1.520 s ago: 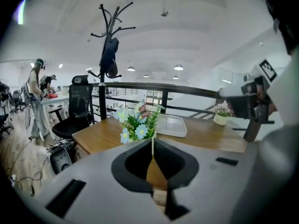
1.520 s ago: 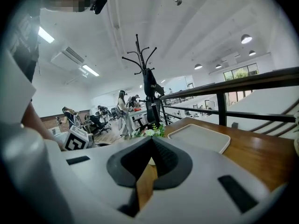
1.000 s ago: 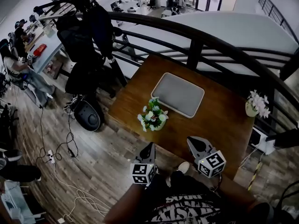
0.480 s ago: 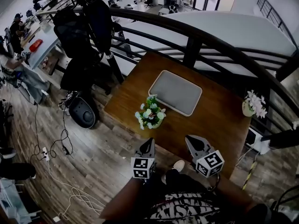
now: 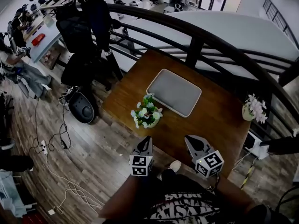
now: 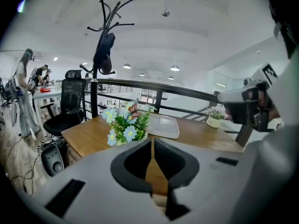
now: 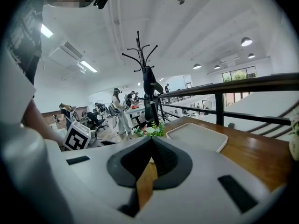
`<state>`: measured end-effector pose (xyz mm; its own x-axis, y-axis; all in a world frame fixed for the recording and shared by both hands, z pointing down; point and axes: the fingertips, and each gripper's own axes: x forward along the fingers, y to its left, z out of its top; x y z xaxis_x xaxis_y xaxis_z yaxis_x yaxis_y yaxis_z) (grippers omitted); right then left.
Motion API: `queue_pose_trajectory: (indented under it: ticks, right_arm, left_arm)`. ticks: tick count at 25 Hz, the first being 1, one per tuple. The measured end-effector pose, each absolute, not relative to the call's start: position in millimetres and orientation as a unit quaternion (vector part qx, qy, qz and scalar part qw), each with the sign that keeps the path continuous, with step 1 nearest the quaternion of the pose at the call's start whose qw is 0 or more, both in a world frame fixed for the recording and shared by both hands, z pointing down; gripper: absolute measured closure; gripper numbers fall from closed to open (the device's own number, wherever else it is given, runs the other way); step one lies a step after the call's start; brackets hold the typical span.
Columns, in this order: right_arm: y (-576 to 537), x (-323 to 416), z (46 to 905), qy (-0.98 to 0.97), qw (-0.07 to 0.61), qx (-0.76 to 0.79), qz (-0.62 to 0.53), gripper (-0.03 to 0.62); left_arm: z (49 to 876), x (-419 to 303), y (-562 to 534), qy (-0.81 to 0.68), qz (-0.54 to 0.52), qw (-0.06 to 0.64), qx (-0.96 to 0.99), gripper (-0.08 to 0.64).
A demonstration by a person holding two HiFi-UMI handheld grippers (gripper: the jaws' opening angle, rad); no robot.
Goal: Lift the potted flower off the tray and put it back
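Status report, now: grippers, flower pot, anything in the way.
Left hand-held gripper shut, empty; right hand-held gripper same. Potted flower on table beside tray, not on it. Nothing in the way.

The potted flower (image 5: pixel 147 113), white and pale-blue blooms over green leaves, stands upright on the bench (image 5: pixel 212 122), just beside the flat grey tray's (image 5: pixel 174 92) near-left corner.

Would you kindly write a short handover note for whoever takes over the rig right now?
Left tongs: shut, empty, at the near edge of the table.
Right tongs: shut, empty, beside the left.
Flower: standing on the table by the near left corner of the tray, not on it.
Tray: empty.
Second flower: at the table's right edge.
Done: flower is off the tray.
Left: grip it and set it back on the tray.
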<state>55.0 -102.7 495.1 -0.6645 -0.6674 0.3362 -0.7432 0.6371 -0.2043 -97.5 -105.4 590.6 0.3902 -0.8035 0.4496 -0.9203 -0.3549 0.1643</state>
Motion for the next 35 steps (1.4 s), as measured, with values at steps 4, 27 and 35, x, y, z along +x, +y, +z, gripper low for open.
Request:
queue_pose_trajectory:
  ticks: [4,27,35]
  right_arm:
    - [-109,56,493,-0.906,0.113,0.375,0.159,0.601]
    - [-153,31,489,-0.911,0.119,0.353,0.178,0.601]
    - [-184,21,494,-0.903,0.113,0.369,0.188,0.601]
  left_arm:
    - [603,-100,-109,-0.548,0.149,0.211,0.796,0.476]
    - [676,-128,-177,-0.562,0.162,0.209,0.784,0.183]
    - [689,-112,-212,-0.516,0.187,0.176,0.817,0.109]
